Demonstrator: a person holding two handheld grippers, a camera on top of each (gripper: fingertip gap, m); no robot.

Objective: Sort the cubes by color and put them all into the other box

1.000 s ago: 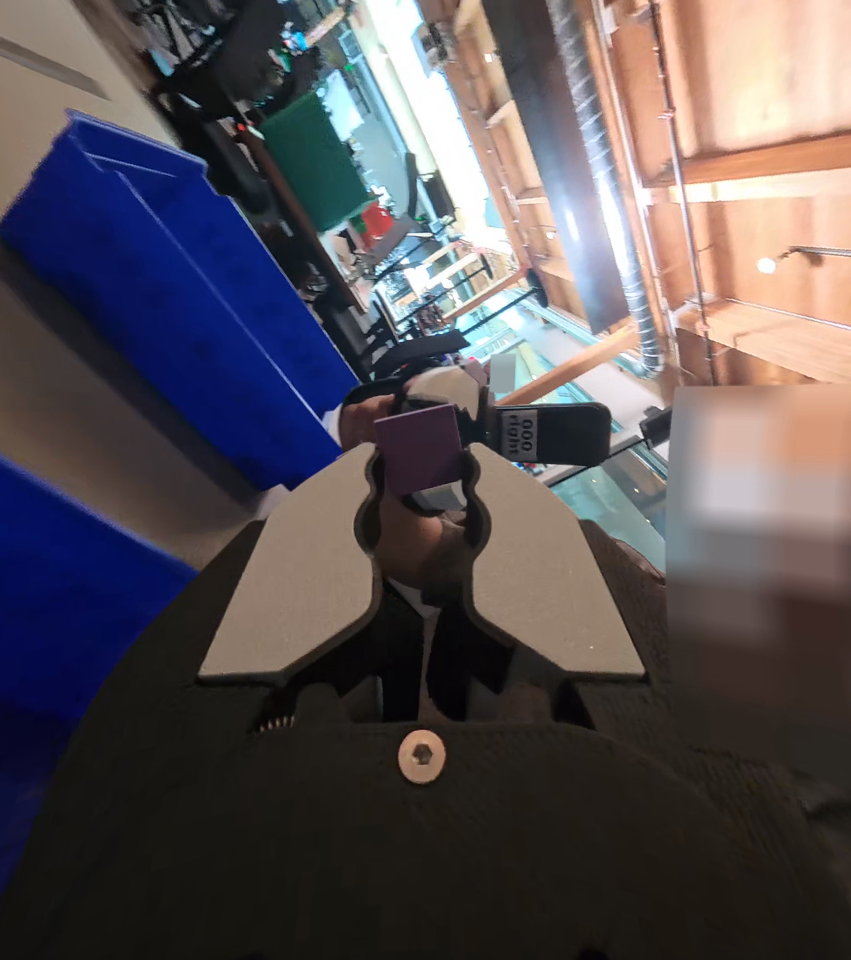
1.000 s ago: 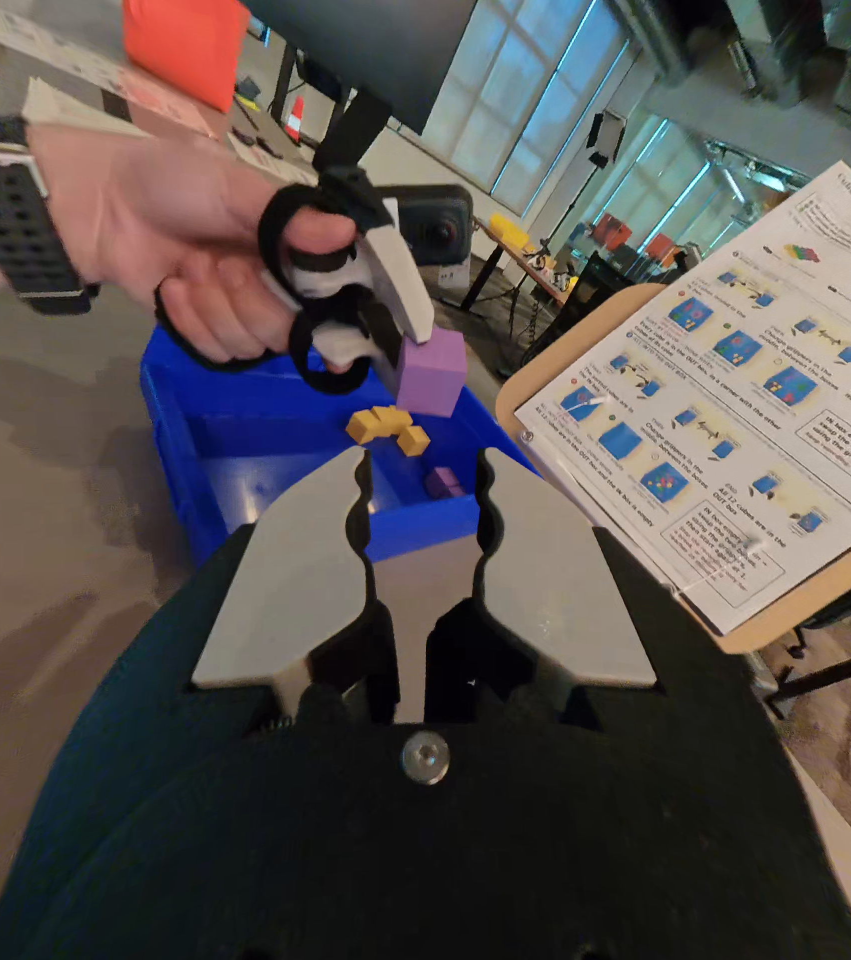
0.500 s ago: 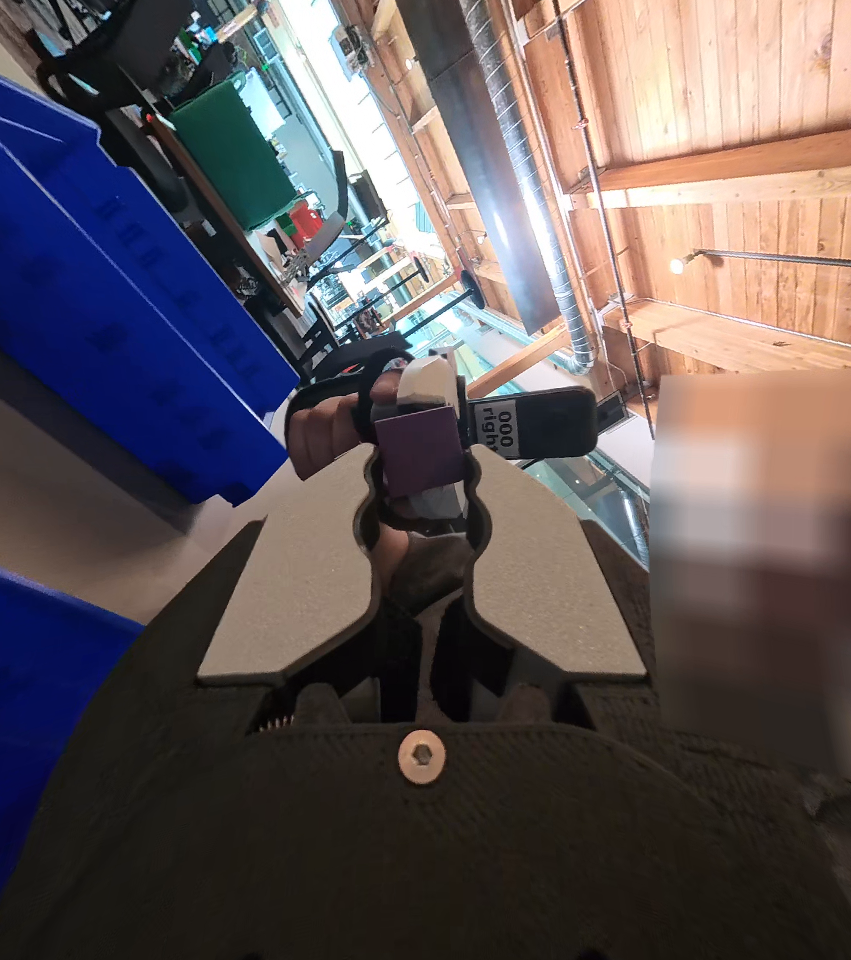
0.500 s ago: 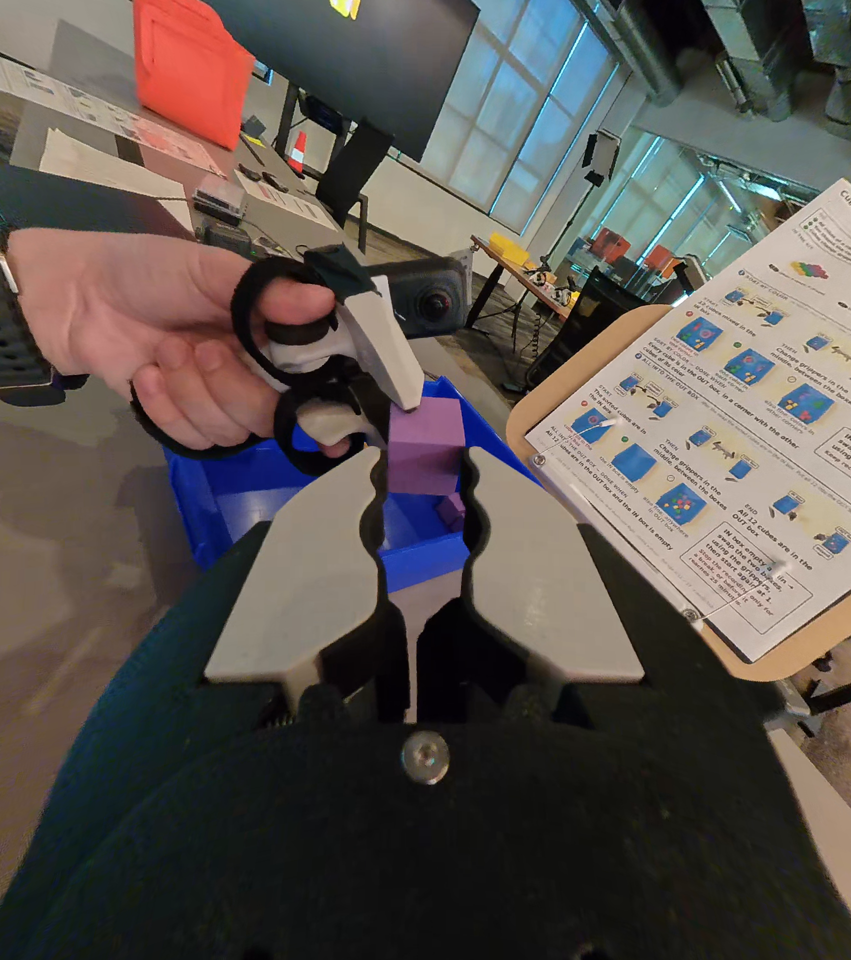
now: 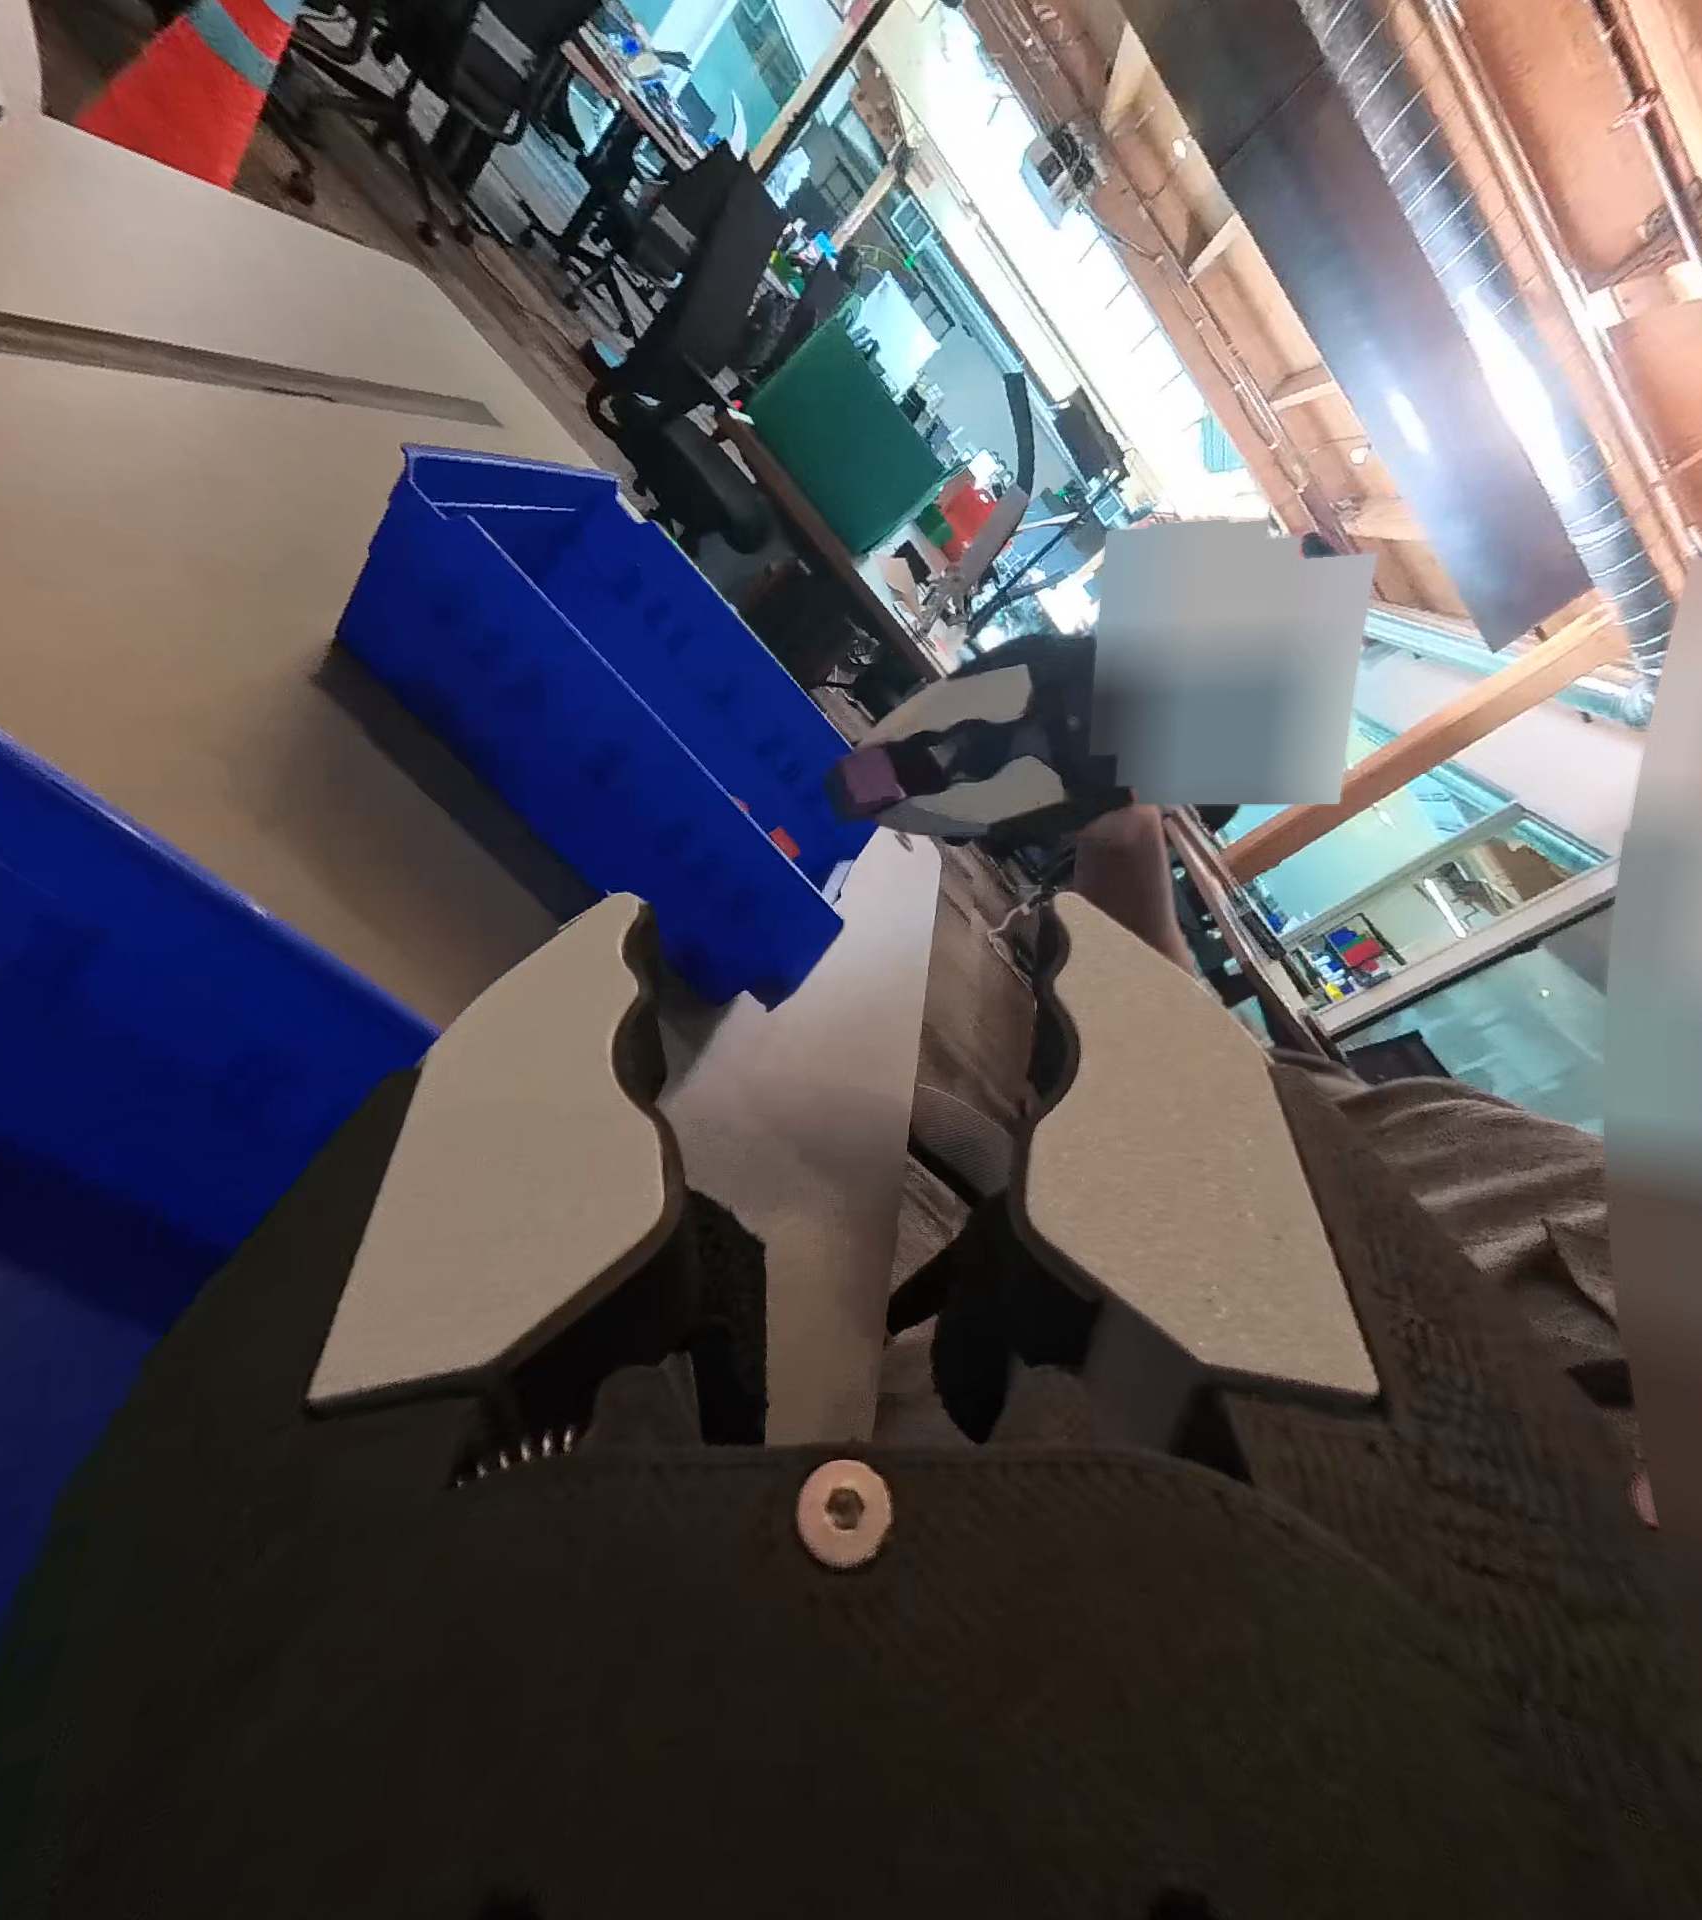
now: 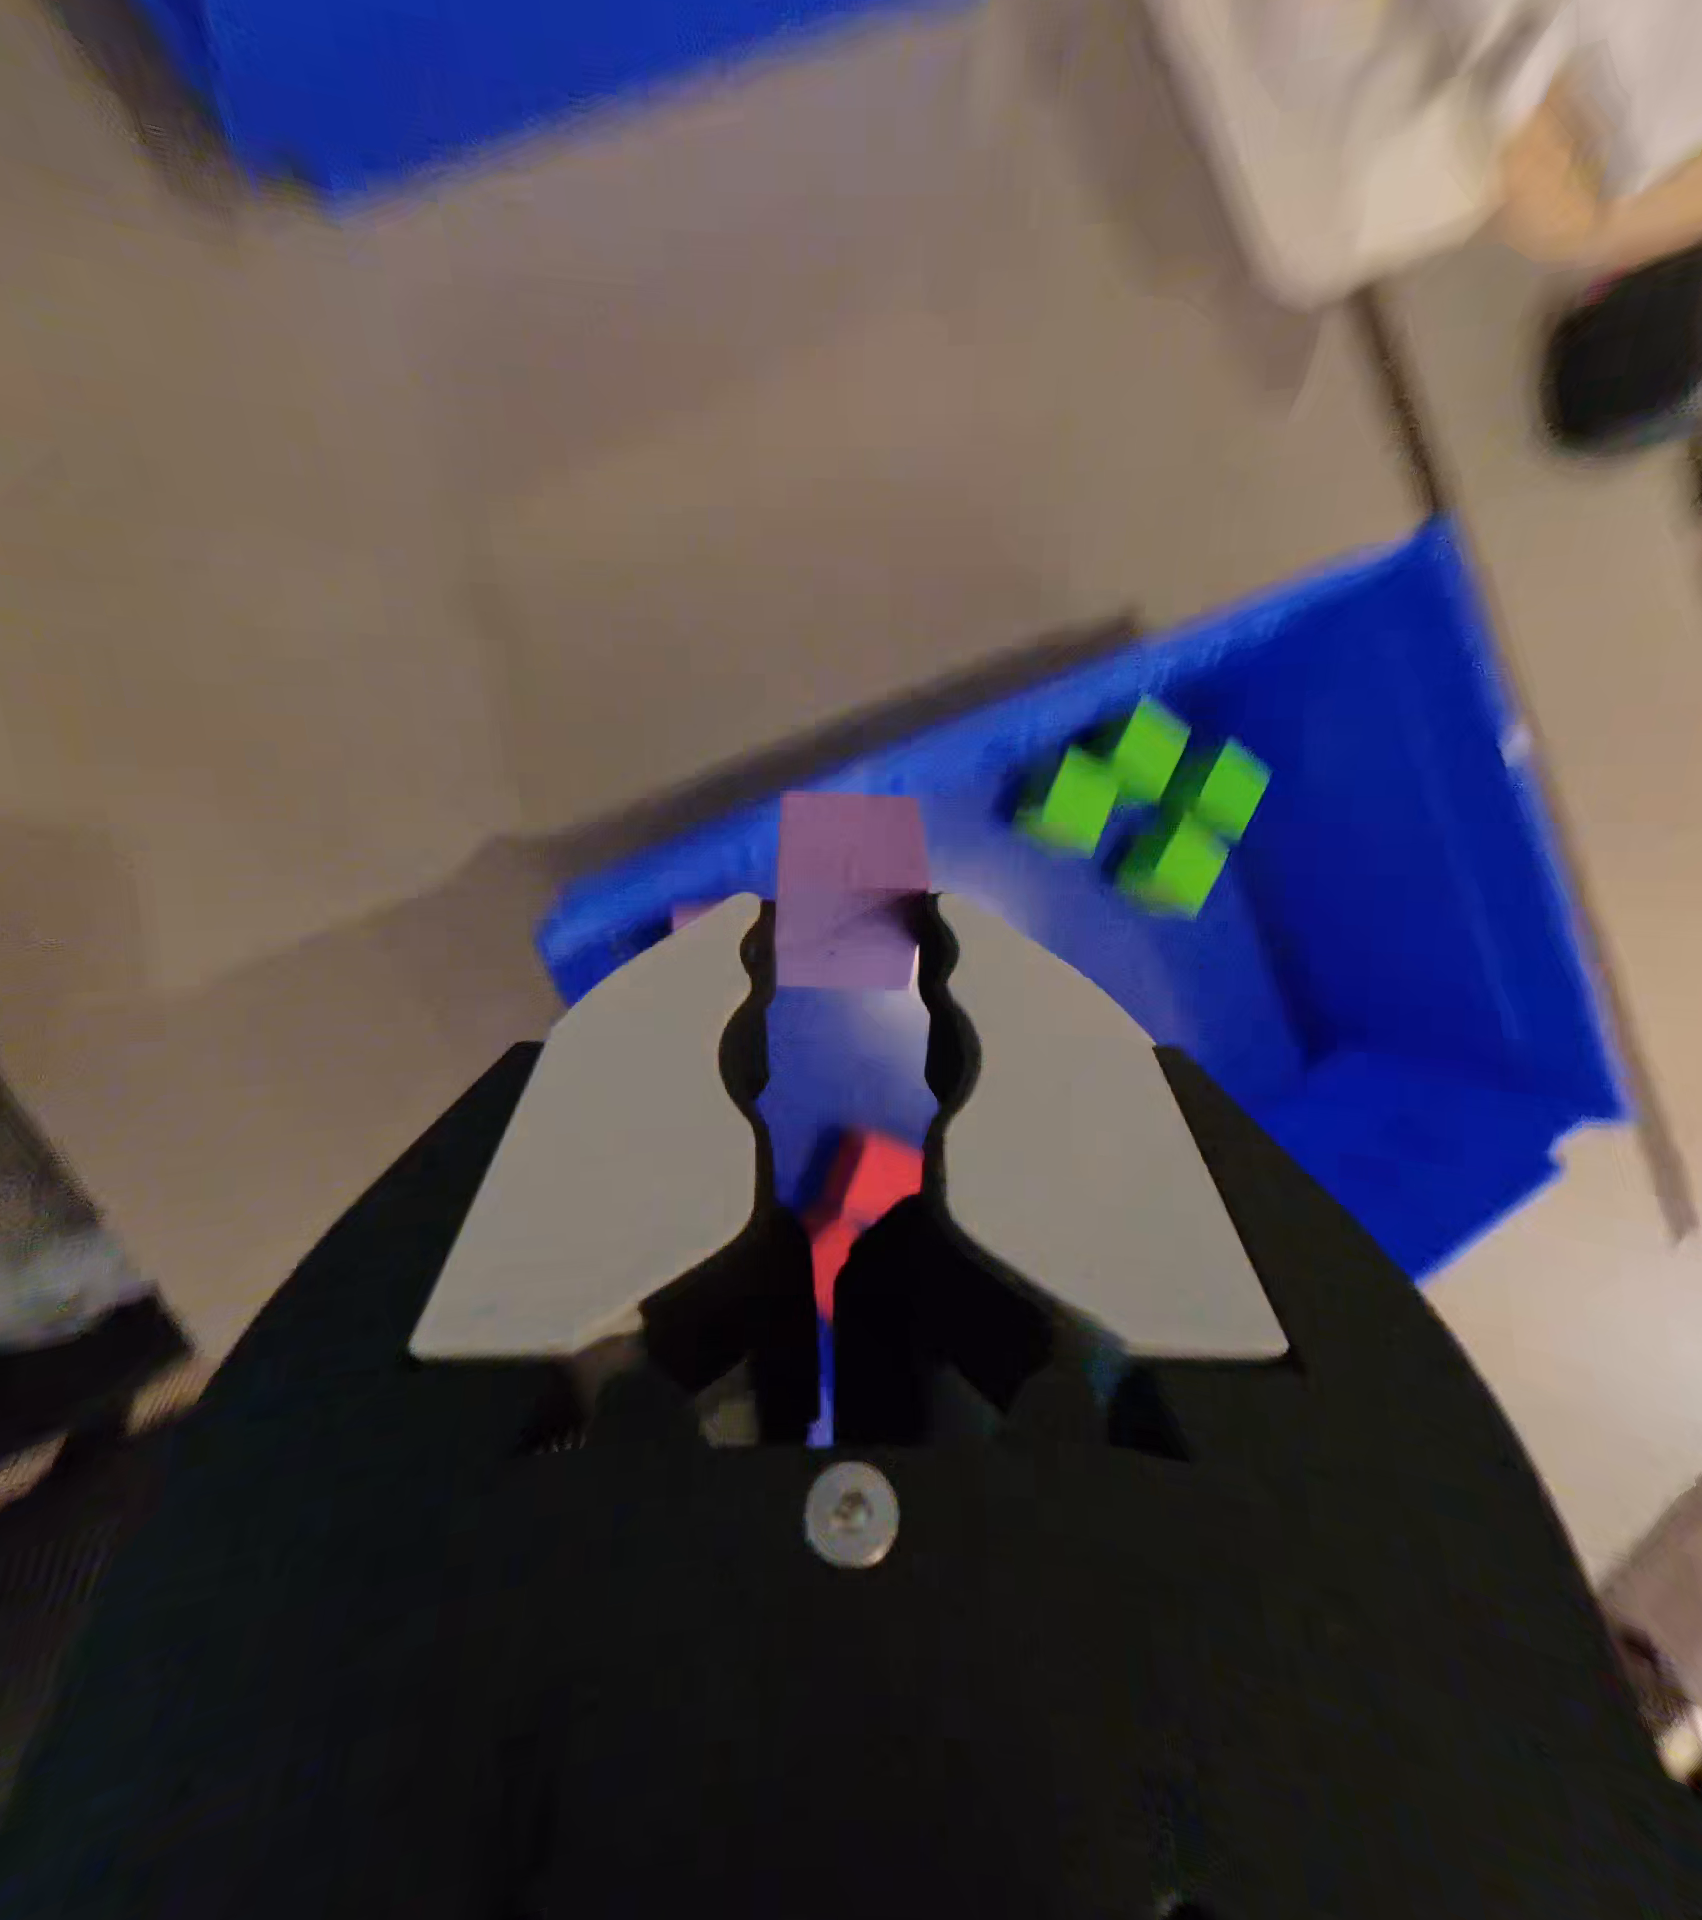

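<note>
Two grippers: mine.
Right gripper (image 6: 847, 935): jaws clamped on small purple foam cube (image 6: 849, 894), above blue plastic bin (image 6: 1346, 935).
Bin contents: green cubes (image 6: 1148, 805), red cube (image 6: 868, 1184).
Left gripper (image 5: 847, 997): jaws spread, empty, over beige counter (image 5: 151, 540).

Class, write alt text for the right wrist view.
The right gripper grips a purple cube between its fingers above a blue bin on a beige table. Green cubes lie in the bin; a red cube shows below.
</note>
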